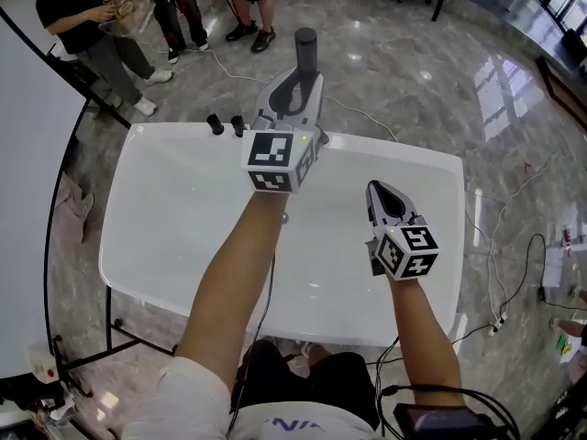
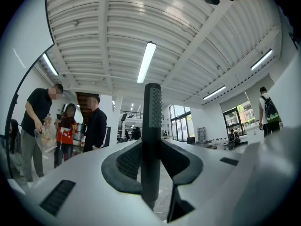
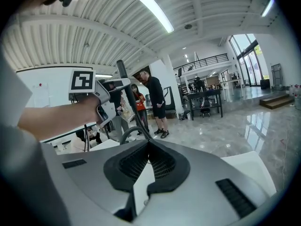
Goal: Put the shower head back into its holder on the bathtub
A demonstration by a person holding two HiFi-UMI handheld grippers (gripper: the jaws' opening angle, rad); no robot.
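A white bathtub (image 1: 174, 246) fills the middle of the head view. My left gripper (image 1: 298, 88) hovers over its far rim, shut on a dark stick-shaped shower head (image 1: 305, 49) that points up and away from me. In the left gripper view the shower head (image 2: 152, 121) stands upright between the jaws of the left gripper (image 2: 151, 161). Two black fittings (image 1: 226, 125) sit on the far rim, just left of that gripper. My right gripper (image 1: 379, 191) is over the tub's right side, shut with nothing in it. The right gripper (image 3: 149, 144) looks toward the left gripper (image 3: 101, 102) and a dark hose loop (image 3: 127, 133).
Several people (image 1: 101, 35) stand on the marble floor beyond the tub's far left corner. A white panel (image 1: 23, 200) and a black stand (image 1: 83, 356) flank the tub's left side. Cables (image 1: 500, 273) trail on the floor at the right.
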